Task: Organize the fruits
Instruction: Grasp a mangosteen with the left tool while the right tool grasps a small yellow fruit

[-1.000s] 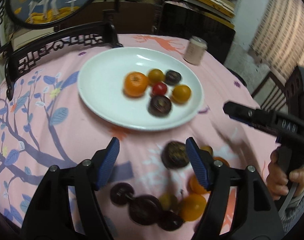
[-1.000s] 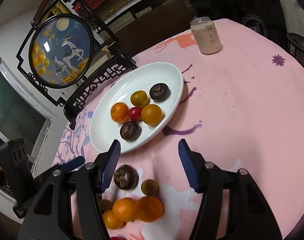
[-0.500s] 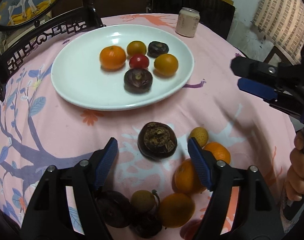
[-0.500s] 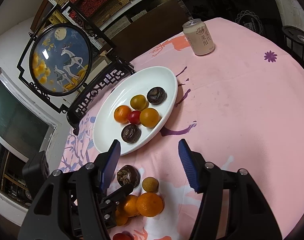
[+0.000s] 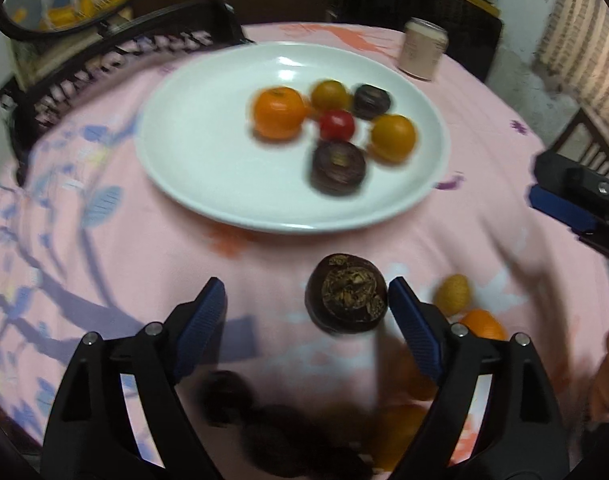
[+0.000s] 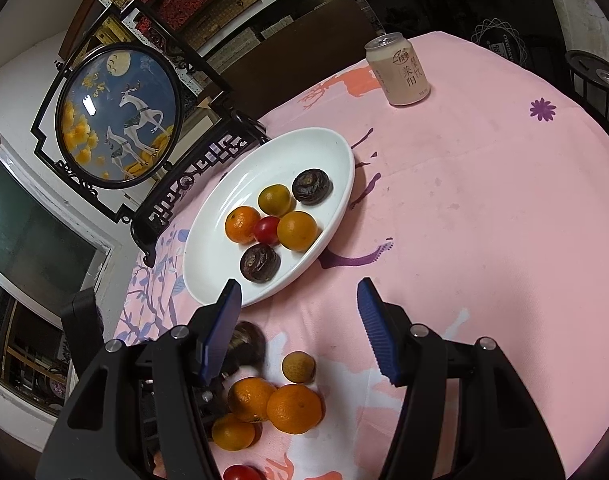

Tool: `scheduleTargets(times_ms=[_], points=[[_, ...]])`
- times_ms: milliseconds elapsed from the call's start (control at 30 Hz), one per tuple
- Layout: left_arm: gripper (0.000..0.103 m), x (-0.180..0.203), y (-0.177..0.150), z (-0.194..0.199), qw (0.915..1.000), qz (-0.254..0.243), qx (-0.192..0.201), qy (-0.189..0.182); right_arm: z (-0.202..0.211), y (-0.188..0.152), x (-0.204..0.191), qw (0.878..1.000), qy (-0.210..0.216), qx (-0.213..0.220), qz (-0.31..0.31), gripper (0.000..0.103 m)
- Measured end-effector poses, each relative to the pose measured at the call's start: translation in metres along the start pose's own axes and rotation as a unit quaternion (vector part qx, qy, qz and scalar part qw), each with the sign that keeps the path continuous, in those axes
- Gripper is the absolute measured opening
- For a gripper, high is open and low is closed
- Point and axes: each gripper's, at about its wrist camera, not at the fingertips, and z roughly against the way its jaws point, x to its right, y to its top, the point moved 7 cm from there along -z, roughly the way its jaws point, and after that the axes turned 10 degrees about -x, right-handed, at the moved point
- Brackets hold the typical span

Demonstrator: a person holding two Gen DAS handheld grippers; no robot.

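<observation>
A pink floral tablecloth (image 5: 104, 240) carries a white plate (image 5: 208, 168) of fruit. The left gripper (image 5: 306, 300), jaws just widening, frames a dark fruit (image 5: 345, 299) near the plate's front rim, its right pad almost touching. The right gripper (image 6: 298, 304) hangs apart, empty.

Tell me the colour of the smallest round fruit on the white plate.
Red: the small fruit at the middle of the plate, clearest in the right wrist view.

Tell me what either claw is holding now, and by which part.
Nothing is held. The left claw, which has just been opening, has the dark fruit between its pads, unpressed, close to one pad. The right claw is open, with only cloth between its pads.
</observation>
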Motion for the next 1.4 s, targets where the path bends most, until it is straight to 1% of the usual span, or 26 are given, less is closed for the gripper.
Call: scheduleTargets(times_ms=[100, 167, 233, 333, 400, 467, 500, 600, 667, 767, 900, 933, 1033, 1100, 1200, 1267, 1300, 1367, 1400], points=[[0.086, -0.011, -0.004, 0.002, 0.9999, 0.013, -0.005, -0.007, 0.000, 0.000, 0.001, 1.000, 0.000, 0.000, -0.002, 0.061], [0.086, -0.015, -0.006, 0.006, 0.9999, 0.014, -0.002, -0.003, 0.000, 0.000, 0.001, 1.000, 0.000, 0.000, -0.001, 0.061], [0.083, -0.016, -0.006, 0.008, 0.9999, 0.016, 0.001, -0.004, 0.000, 0.000, 0.000, 1.000, -0.001, 0.000, 0.002, 0.061], [0.082, -0.008, -0.006, 0.007, 1.0000, 0.004, 0.004, -0.008, -0.004, -0.003, -0.003, 1.000, -0.004, -0.007, 0.011, 0.061], [0.076, -0.002, -0.006, 0.005, 1.0000, -0.004, 0.004, -0.005, -0.007, -0.005, -0.005, 1.000, -0.006, -0.012, 0.015, 0.061], [0.058, 0.002, -0.006, 0.000, 0.9999, -0.009, -0.002, -0.007, -0.010, -0.007, -0.008, 1.000, -0.010, -0.020, 0.021, 0.061], [0.056, 0.004, -0.006, -0.002, 0.9999, -0.011, -0.006, -0.011, -0.011, -0.008, -0.008, 0.999, -0.011, -0.024, 0.023, 0.061], [0.053, 0.006, -0.007, -0.003, 0.9998, -0.022, -0.001, -0.002, -0.017, -0.013, -0.011, 0.998, -0.020, -0.042, 0.035, 0.061], [0.044, 0.006, -0.007, -0.001, 0.9997, -0.025, 0.004, 0.003, -0.022, -0.020, -0.013, 0.996, -0.033, -0.059, 0.050, 0.061], [0.044, -0.003, -0.007, 0.005, 0.9999, -0.011, 0.009, -0.004, -0.029, -0.030, -0.015, 0.994, -0.042, -0.076, 0.066, 0.060], [0.044, -0.018, -0.007, 0.016, 0.9996, 0.012, 0.020, -0.013, -0.038, -0.040, -0.017, 0.991, -0.053, -0.093, 0.083, 0.050], [0.044, -0.021, -0.008, 0.018, 0.9996, 0.014, 0.022, -0.014, -0.041, -0.042, -0.018, 0.990, -0.055, -0.097, 0.087, 0.046], [0.044, -0.029, -0.010, 0.021, 0.9993, 0.023, 0.025, -0.013, -0.049, -0.045, -0.018, 0.988, -0.062, -0.104, 0.094, 0.044], [0.044, -0.033, -0.010, 0.018, 0.9992, 0.030, 0.022, -0.015, -0.051, -0.046, -0.017, 0.988, -0.063, -0.104, 0.096, 0.040], [0.044, -0.035, -0.011, 0.014, 0.9993, 0.032, 0.016, -0.014, -0.055, -0.047, -0.016, 0.988, -0.064, -0.106, 0.096, 0.038], [0.044, -0.034, -0.011, 0.013, 0.9994, 0.028, 0.014, -0.013, -0.060, -0.049, -0.015, 0.987, -0.065, -0.112, 0.096, 0.034], [0.044, -0.033, -0.012, 0.011, 0.9995, 0.026, 0.012, -0.012, -0.060, -0.049, -0.015, 0.987, -0.065, -0.110, 0.096, 0.032], [0.044, -0.031, -0.013, 0.007, 0.9997, 0.022, 0.007, -0.010, -0.057, -0.049, -0.017, 0.987, -0.063, -0.106, 0.100, 0.025], [0.044, -0.031, -0.013, 0.005, 0.9997, 0.022, 0.004, -0.010, -0.056, -0.049, -0.017, 0.988, -0.063, -0.104, 0.100, 0.024]])
